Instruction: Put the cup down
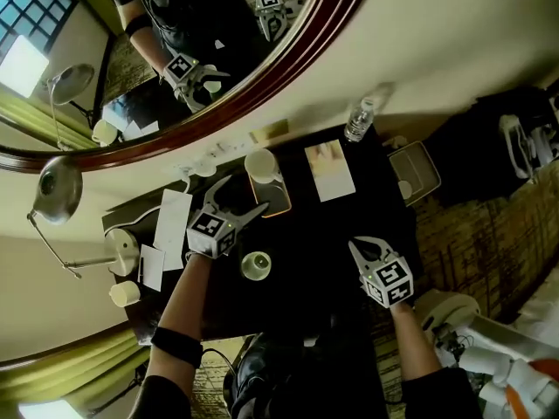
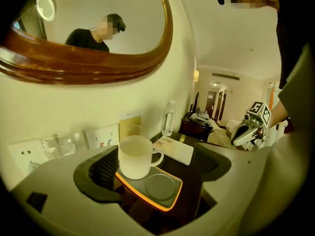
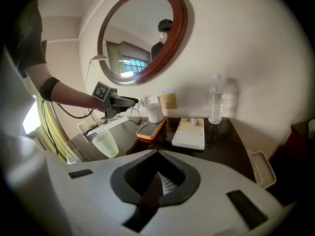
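The white mug (image 1: 260, 166) stands upright on the far end of the orange-rimmed tray (image 1: 278, 206), handle to the right as the left gripper view shows it; the round recess (image 2: 160, 186) at the near end of the tray is empty. The left tool (image 1: 243, 195) has its jaws spread wide and points at the tray. The mug lies just ahead of the jaw tips, in line with the gap; neither pad touches it and nothing is gripped. The right tool (image 1: 360, 250) is fully closed with nothing between its jaws, and hangs over the dark desk (image 1: 323, 234), well apart from the tray, on the person's right. A ribbed tumbler (image 1: 256, 264) stands on the desk near the tray, on the side toward the person. A white booklet (image 1: 329, 170) lies just beside the tray on its right. A water bottle (image 1: 359, 120) stands beyond the booklet, against the wall below the oval mirror (image 1: 288, 51).
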The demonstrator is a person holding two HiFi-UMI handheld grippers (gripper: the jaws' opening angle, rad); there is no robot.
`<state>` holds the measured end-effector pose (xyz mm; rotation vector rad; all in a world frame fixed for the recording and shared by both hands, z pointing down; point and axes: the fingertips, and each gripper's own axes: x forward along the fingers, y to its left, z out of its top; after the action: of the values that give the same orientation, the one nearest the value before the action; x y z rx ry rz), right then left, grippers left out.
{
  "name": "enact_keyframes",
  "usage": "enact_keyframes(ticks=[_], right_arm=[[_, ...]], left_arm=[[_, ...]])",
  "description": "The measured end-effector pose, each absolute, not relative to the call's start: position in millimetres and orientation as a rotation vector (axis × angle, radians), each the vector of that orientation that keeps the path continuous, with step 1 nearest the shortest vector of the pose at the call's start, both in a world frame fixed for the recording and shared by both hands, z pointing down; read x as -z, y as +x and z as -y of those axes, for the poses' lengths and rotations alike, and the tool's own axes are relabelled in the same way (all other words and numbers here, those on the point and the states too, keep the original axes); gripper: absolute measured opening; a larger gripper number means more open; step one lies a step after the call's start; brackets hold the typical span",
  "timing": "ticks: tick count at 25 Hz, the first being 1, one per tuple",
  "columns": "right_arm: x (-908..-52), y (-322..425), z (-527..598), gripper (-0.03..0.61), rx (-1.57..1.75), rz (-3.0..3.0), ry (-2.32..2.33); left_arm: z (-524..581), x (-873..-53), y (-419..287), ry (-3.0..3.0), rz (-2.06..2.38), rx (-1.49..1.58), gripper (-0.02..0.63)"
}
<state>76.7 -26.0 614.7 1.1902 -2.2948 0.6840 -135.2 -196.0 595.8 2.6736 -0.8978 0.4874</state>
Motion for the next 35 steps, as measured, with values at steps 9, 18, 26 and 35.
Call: enact_keyframes(ticks=[9, 18, 26, 35], right_arm=[[-646, 72, 30, 0.011, -0.755, 2.285, 1.283], [-664, 78, 31, 0.011, -0.78, 2.285, 1.345], [-666, 89, 28, 0.011, -0.788, 2.279, 1.379], [-668, 90, 24, 0.011, -0.808, 2.282, 1.387]], left_arm=[[243, -653, -127, 2.692, 0.824, -0.54, 0.532], [267, -669, -107, 2.761, 0.772, -0.587, 0.529], [273, -670, -104, 2.786, 0.791, -0.614, 0.419], [270, -658, -97, 2.797, 0.833, -0.632, 0.413]])
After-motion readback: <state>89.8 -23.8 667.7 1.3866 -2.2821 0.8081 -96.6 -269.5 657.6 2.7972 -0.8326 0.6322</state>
